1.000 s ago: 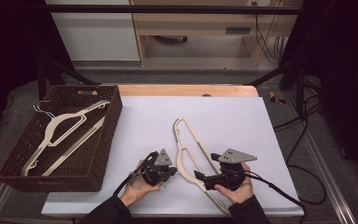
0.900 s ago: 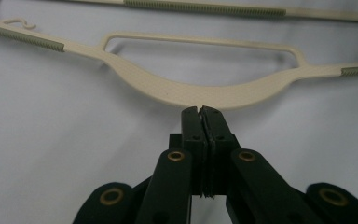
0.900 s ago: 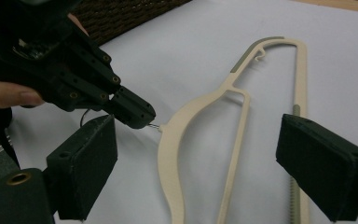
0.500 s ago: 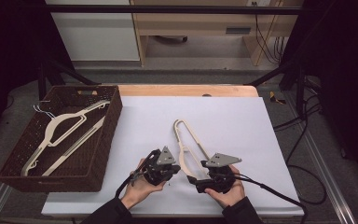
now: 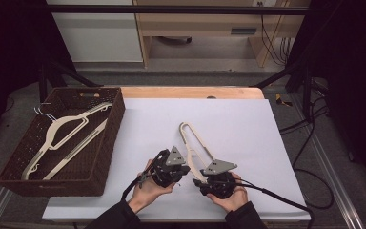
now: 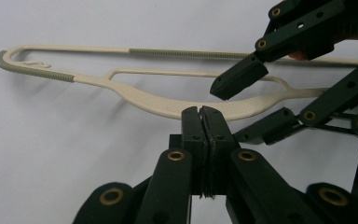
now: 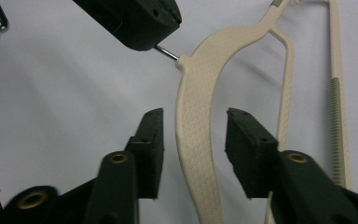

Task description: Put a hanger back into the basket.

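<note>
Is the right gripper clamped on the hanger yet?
Not yet. The right gripper has been closing, but gaps remain between both pads and the hanger.

Cream plastic clothes hanger point(image 7: 193, 140): matt, finely stippled on the broad curved shoulder; ribbed grey-green grip strips point(image 6: 186, 53) on bar and shoulder end; thin bright metal hook stem point(image 7: 167, 52).
Left hand-held gripper point(image 6: 200, 122): black matt plastic, brass-coloured pivot pins, rubbery-looking pads.
Right hand-held gripper point(image 7: 193, 144): same black matt plastic, pads faintly textured.
Dark brown woven wicker basket point(image 5: 108, 143): rough weave.
Counter point(image 5: 248, 119): smooth matt white sheet over a pale wood edge.
</note>
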### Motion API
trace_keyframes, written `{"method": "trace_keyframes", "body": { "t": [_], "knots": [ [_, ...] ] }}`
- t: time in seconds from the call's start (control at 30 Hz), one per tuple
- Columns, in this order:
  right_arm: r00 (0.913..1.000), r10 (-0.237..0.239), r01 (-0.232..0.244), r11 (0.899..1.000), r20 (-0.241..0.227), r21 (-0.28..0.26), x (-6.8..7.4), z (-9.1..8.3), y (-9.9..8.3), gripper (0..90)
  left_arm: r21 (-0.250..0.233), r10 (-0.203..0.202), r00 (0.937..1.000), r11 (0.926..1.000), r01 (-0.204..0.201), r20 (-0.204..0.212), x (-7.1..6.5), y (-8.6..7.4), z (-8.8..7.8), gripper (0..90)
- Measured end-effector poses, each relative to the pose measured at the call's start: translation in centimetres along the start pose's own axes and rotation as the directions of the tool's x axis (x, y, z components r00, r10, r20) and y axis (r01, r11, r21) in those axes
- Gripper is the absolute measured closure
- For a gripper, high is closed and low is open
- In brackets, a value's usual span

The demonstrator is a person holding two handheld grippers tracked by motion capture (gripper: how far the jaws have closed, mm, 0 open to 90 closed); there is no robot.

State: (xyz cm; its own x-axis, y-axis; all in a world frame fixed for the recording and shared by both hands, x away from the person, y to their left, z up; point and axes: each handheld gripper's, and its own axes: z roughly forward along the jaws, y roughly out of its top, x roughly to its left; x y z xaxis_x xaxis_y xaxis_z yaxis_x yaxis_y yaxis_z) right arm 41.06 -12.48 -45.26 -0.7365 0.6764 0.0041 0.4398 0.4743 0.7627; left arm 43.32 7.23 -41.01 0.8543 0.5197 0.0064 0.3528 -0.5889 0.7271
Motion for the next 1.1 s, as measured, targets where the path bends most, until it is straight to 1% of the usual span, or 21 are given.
{"method": "trace_keyframes", "body": {
  "t": [0.07, 0.17, 0.2, 0.23, 0.27, 0.3, 0.33, 0.4, 0.43, 0.47, 0.5, 0.57, 0.6, 0.63, 0.7, 0.77, 0.8, 0.9, 0.93, 0.97, 1.1],
  "knots": [
    [1.0000, -0.004, 0.004, 1.000, 0.001, 0.011, 0.0, 0.0, 0.0, 65.6, -0.001, 0.002, 1.0000, 1.0000, -0.002, 0.001, 0.0, 0.0, 0.0, 88.6],
    [0.9999, -0.012, 0.012, 1.000, -0.003, 0.025, 0.0, 0.1, -0.1, 72.9, -0.014, -0.011, 0.9999, 0.9998, 0.011, 0.003, 0.0, 0.0, 0.0, 88.6],
    [0.9998, -0.019, 0.019, 0.999, -0.006, 0.027, 0.0, 0.1, -0.1, 73.2, -0.021, -0.012, 0.9999, 0.9997, 0.013, 0.010, 0.0, 0.0, -0.1, 90.0],
    [0.9997, -0.023, 0.023, 0.999, -0.006, 0.034, 0.1, 0.2, -0.1, 73.5, -0.025, -0.019, 0.9995, 0.9995, 0.019, 0.027, 0.1, 0.1, -0.2, 90.0],
    [0.9994, -0.035, 0.035, 0.999, -0.002, 0.041, 0.2, 0.3, -0.1, 73.7, -0.031, -0.017, 0.9994, 0.9994, 0.018, 0.030, 0.1, 0.1, -0.4, 90.0],
    [0.9990, -0.045, 0.045, 0.998, -0.001, 0.039, 0.2, 0.4, -0.2, 73.9, -0.041, -0.017, 0.9996, 0.9990, 0.018, 0.023, 0.1, 0.2, -0.5, 89.9],
    [0.9977, -0.068, 0.068, 0.997, -0.002, 0.041, 0.2, 0.4, -0.2, 74.1, -0.049, -0.018, 0.9995, 0.9986, 0.019, 0.026, 0.2, 0.2, -0.7, 89.9],
    [0.9976, -0.070, 0.070, 0.997, 0.000, 0.041, 0.2, 0.2, -0.1, 74.5, -0.082, -0.031, 0.9993, 0.9961, 0.032, 0.021, 0.4, 0.3, -1.4, 89.1],
    [0.9981, -0.061, 0.061, 0.998, 0.009, 0.032, 0.2, 0.1, -0.1, 74.8, -0.101, -0.038, 0.9990, 0.9941, 0.041, 0.023, 0.7, 0.3, -1.9, 86.4],
    [0.9974, -0.072, 0.072, 0.997, 0.008, 0.034, 0.1, -0.2, 0.0, 75.0, -0.122, -0.042, 0.9989, 0.9915, 0.044, 0.020, 0.9, 0.4, -2.4, 83.8],
    [0.9975, -0.069, 0.069, 0.997, 0.013, 0.027, 0.0, -0.4, 0.1, 75.3, -0.143, -0.047, 0.9988, 0.9885, 0.049, 0.011, 1.1, 0.4, -2.9, 79.8],
    [0.9969, -0.076, 0.076, 0.997, 0.020, 0.010, -0.1, -0.8, 0.2, 75.8, -0.176, -0.054, 0.9985, 0.9830, 0.052, -0.008, 1.7, 0.4, -3.9, 68.8],
    [0.9971, -0.070, 0.070, 0.998, 0.029, 0.006, -0.2, -1.0, 0.3, 76.0, -0.193, -0.057, 0.9982, 0.9797, 0.053, -0.017, 2.0, 0.4, -4.3, 63.4],
    [0.9967, -0.073, 0.074, 0.997, 0.035, -0.001, -0.3, -1.2, 0.3, 76.2, -0.208, -0.061, 0.9978, 0.9765, 0.055, -0.024, 2.4, 0.3, -4.6, 58.5],
    [0.9966, -0.069, 0.070, 0.998, 0.045, -0.004, -0.4, -1.6, 0.5, 76.6, -0.236, -0.071, 0.9970, 0.9698, 0.061, -0.031, 3.0, 0.0, -5.2, 48.6],
    [0.9961, -0.070, 0.071, 0.997, 0.053, -0.013, -0.6, -2.0, 0.6, 77.2, -0.255, -0.075, 0.9965, 0.9650, 0.063, -0.037, 3.7, -0.3, -5.6, 40.1],
    [0.9957, -0.070, 0.071, 0.997, 0.061, -0.014, -0.7, -2.3, 0.7, 77.5, -0.259, -0.078, 0.9962, 0.9636, 0.066, -0.039, 3.9, -0.5, -5.7, 36.9],
    [0.9936, -0.065, 0.068, 0.997, 0.093, -0.024, -1.0, -3.0, 0.9, 78.6, -0.255, -0.070, 0.9964, 0.9653, 0.055, -0.049, 4.3, -1.2, -5.8, 27.6],
    [0.9924, -0.064, 0.067, 0.997, 0.105, -0.032, -1.3, -3.3, 0.9, 79.2, -0.250, -0.064, 0.9966, 0.9670, 0.049, -0.052, 4.3, -1.4, -5.8, 23.2],
    [0.9916, -0.058, 0.063, 0.997, 0.115, -0.035, -1.5, -3.6, 1.0, 79.6, -0.248, -0.062, 0.9967, 0.9676, 0.047, -0.053, 4.4, -1.6, -5.8, 21.0],
    [0.9913, -0.011, 0.019, 0.998, 0.131, -0.062, -2.5, -4.8, 0.9, 81.2, -0.253, -0.067, 0.9963, 0.9662, 0.051, -0.055, 4.5, -2.3, -5.8, 14.6]
  ]
}}
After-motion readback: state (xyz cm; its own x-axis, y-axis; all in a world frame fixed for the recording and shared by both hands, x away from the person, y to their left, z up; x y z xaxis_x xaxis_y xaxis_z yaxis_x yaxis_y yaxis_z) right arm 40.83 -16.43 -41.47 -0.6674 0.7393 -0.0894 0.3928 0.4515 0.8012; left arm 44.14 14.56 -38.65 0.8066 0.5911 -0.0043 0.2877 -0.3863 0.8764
